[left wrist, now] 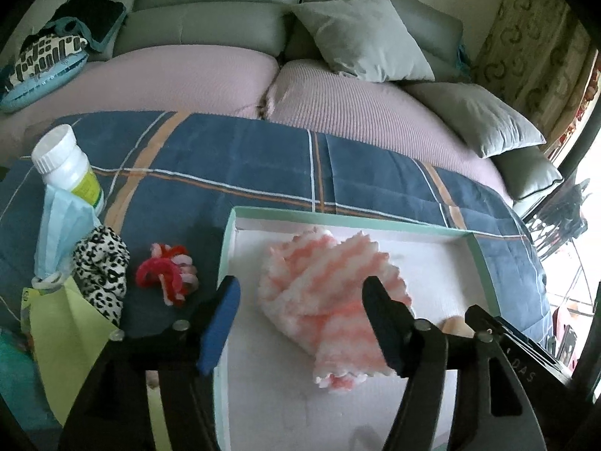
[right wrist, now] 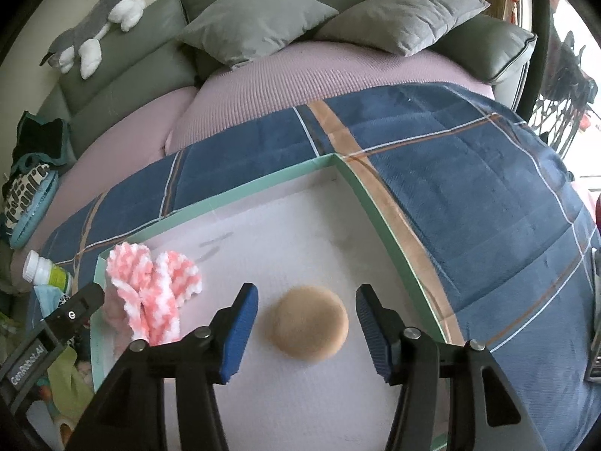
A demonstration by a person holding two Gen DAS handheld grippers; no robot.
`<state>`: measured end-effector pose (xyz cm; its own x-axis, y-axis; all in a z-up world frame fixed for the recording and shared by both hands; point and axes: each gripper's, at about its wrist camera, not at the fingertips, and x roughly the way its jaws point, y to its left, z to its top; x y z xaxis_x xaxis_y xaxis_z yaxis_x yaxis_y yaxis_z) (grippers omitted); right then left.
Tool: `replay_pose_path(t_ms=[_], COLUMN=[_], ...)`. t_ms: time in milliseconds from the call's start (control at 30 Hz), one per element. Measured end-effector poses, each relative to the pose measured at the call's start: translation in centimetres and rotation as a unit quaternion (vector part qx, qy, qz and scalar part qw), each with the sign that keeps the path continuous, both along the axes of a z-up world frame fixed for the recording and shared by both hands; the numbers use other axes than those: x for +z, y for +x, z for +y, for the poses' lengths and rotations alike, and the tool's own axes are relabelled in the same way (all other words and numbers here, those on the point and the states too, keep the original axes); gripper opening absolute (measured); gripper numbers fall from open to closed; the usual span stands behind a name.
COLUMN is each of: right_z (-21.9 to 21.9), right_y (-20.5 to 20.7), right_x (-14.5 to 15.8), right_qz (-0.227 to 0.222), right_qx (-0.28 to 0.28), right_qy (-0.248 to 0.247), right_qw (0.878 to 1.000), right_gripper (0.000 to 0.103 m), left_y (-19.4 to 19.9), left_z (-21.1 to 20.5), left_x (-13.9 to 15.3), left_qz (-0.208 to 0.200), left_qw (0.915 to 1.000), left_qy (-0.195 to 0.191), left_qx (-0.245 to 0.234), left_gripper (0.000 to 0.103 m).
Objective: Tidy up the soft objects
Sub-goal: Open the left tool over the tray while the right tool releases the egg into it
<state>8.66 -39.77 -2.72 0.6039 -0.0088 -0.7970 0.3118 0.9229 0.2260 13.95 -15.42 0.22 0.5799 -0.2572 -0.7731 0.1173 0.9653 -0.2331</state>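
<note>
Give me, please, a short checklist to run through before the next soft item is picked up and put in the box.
1. Left gripper free of the pink-and-white knit cloth: ok, jaws open, cloth lies in the box.
2. Right gripper free of the tan sponge: ok, pads stand apart from it.
3. Bare floor left in the box: ok.
4. Soft items still outside: not ok, red scrunchie, leopard-print cloth and blue face mask wait on the blanket.
5. White bottle standing stably: cannot tell.

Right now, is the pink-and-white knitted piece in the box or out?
In. The pink-and-white knitted piece lies on the white floor of the green-rimmed box, between the open left gripper fingers, untouched.
</note>
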Motion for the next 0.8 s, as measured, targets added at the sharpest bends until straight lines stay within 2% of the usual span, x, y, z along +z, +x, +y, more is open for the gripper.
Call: replay_pose_path(t_ms=[33,67,100,133,167,367,400,433,567,800], right_z=[0.1,0.2,0.3,0.6,0.9,2.3,2.5,2.7,3.6,4.7], right_y=[-0.1,-0.1,-0.2,-0.2,-0.1,0.1,0.1,0.1,-0.1,-0.2], right_x=[0.2,0.5,0.6,0.8,0.9,1.1,1.2,1.3,2.0,2.6], right_qz=[-0.003,-0.005,-0.007,-0.007,-0.006,-0.005,-0.006,-0.008,-0.021,-0.026], right_qx=[0.000,0.001,0.002,0.006,0.011,0.036,0.039,0.041,0.053,0.061], right_qy=[-0.003,-0.007,-0.012,-0.021,-0.029,-0.051,-0.057,-0.062,-0.079,-0.068], right_qw=[1.000,1.000,1.000,1.000,1.000,0.998,0.998,0.997,0.995,0.995], right_gripper=[0.060,0.062,0.069,0.078,0.080,0.087,0.093,0.103,0.103,0.103], left_y=[-0.1,-0.1,-0.1,-0.2,-0.3,-0.3,-0.3,-0.3,-0.4,-1.0], left_z=[0.1,0.3,0.4,0.6,0.8,2.6,2.8,3.1,4.0,5.5], left_x=[0.3,0.4,0.6,0.9,1.1,1.5,1.4,1.5,1.7,2.7], left_qz=[-0.004,-0.006,-0.011,-0.018,-0.026,-0.035,-0.035,-0.035,-0.041,-0.061], left_qw=[1.0000,1.0000,0.9999,0.9998,0.9995,0.9985,0.9983,0.9982,0.9972,0.9952], left_qy=[0.000,0.001,0.002,0.005,0.007,0.009,0.010,0.012,0.017,0.026], left_qx=[0.000,0.000,0.003,0.008,0.014,0.042,0.045,0.048,0.059,0.072], left_gripper=[0.072,0.078,0.088,0.092,0.096,0.100,0.100,0.100,0.100,0.100])
